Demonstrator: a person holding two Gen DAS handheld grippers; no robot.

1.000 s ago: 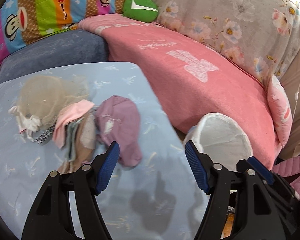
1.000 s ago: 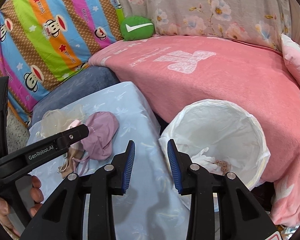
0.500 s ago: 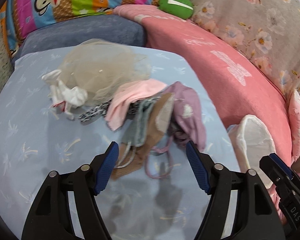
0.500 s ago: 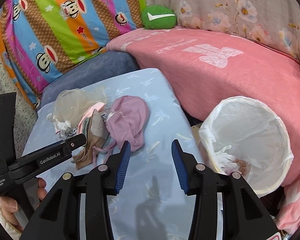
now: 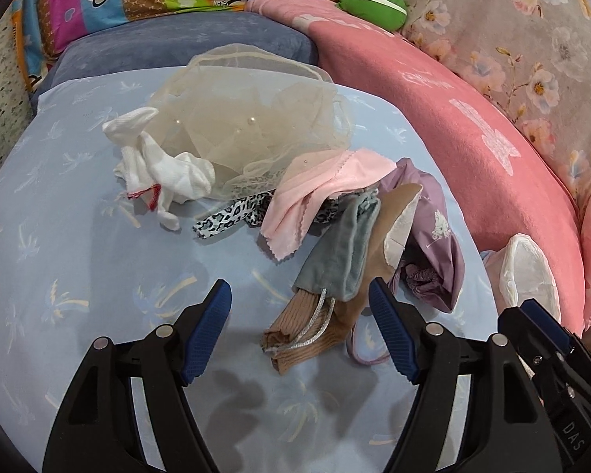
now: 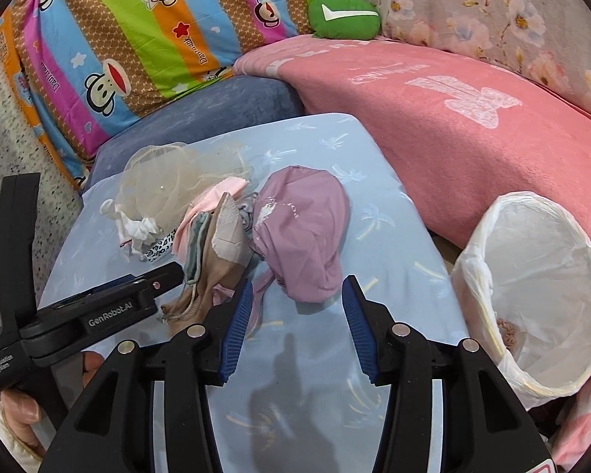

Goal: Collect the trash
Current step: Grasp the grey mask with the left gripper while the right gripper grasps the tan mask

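A heap of cloth scraps lies on the light blue cover (image 5: 78,268): beige tulle (image 5: 256,126), a white sock (image 5: 169,169), a leopard strip (image 5: 228,218), a pink rag (image 5: 327,185), a grey pouch (image 5: 342,252), a tan ribbed sock (image 5: 307,335) and a purple cap (image 6: 303,232). My left gripper (image 5: 298,287) hangs open just above the near end of the tan sock and grey pouch, not touching them. My right gripper (image 6: 297,283) hovers before the purple cap, its jaws opening with nothing between them. The white-lined bin (image 6: 532,287) stands at the right.
A pink blanket (image 6: 472,130) covers the sofa behind the bin. A green cushion (image 6: 342,15), a striped monkey-print quilt (image 6: 138,39) and a blue-grey cushion (image 6: 201,110) lie beyond. A hand (image 6: 15,410) holds the left tool's black frame (image 6: 98,315). Small scraps lie inside the bin.
Both grippers have swung left from the bin toward the cloth heap and come lower over it. The right jaws have spread wider. The left jaws look the same.
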